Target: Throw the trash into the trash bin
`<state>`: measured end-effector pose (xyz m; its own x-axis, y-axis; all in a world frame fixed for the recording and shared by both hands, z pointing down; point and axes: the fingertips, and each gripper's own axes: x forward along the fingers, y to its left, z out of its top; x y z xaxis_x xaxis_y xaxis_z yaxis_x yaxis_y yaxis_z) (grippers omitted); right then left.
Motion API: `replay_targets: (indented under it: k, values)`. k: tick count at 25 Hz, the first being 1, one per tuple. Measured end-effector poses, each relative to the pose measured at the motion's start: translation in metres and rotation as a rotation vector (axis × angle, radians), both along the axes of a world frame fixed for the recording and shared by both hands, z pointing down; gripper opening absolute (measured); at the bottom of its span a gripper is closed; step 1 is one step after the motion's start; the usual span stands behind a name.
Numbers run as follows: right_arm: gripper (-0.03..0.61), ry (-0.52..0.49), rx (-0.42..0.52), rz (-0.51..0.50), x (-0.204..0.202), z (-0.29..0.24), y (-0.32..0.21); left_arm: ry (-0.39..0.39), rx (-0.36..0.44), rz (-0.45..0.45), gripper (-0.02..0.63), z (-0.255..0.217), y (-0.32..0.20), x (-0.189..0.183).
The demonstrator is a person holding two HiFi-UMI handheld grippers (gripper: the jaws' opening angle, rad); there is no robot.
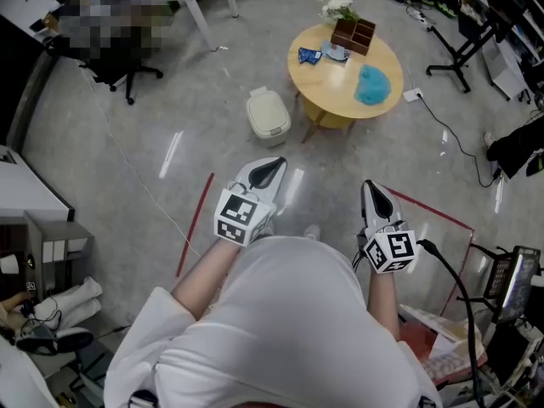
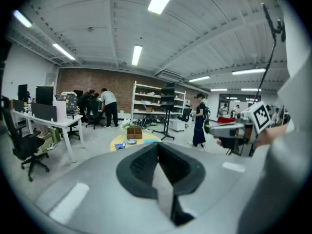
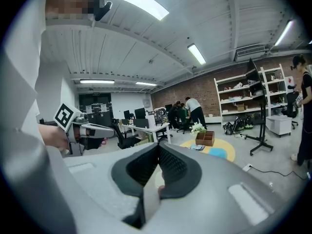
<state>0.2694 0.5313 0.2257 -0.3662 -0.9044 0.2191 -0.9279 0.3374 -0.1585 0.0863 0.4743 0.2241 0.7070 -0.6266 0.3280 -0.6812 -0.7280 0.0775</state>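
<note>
Grey shiny floor [image 1: 170, 109] fills the head view, with lots of open room between the person and a round yellow tabletop [image 1: 336, 92] farther off. A white trash bin with a lid [image 1: 268, 113] stands on the floor just beside the tabletop, on its left. A crumpled light-blue piece of trash [image 1: 372, 85] lies on the tabletop near its right edge. A small dark-blue wrapper [image 1: 308, 55] lies near the left edge, next to a brown wooden box [image 1: 353, 35] and white flowers [image 1: 337, 7]. Red tape lines [image 1: 194, 223] mark the floor by the person. A black cable [image 1: 442, 126] runs over the floor on the right. The left tongs [image 1: 270, 172] and right tongs [image 1: 376, 198] are well apart from the bin. Each has a cube with black-and-white squares.

From the left gripper view, the left tongs are clenched tip to tip with nothing in them. The tabletop sits far ahead over open floor, and a white desk [image 2: 53, 123] stands at the left.

From the right gripper view, the right tongs are clenched and empty too. The tabletop and the light-blue trash are far ahead.
</note>
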Motion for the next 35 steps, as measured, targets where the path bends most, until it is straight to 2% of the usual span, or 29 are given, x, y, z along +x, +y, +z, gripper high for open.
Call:
replay_targets:
  k: [7, 19, 27, 35]
  values:
    - [0.002, -0.019, 0.006, -0.038, 0.007, 0.001, 0.004, 0.028, 0.037, 0.003, 0.003, -0.008, 0.011, 0.012]
    - [0.002, 0.015, 0.009, -0.125, 0.035, 0.012, 0.011, 0.011, 0.007, -0.091, 0.003, 0.005, 0.029, 0.032]
    - [0.002, 0.041, 0.0, -0.193, 0.057, 0.021, 0.015, 0.001, 0.02, -0.157, 0.003, 0.007, 0.033, 0.05]
    - [0.002, 0.026, -0.026, -0.213, 0.056, 0.025, 0.007, -0.002, 0.004, -0.2, 0.003, 0.008, 0.028, 0.041]
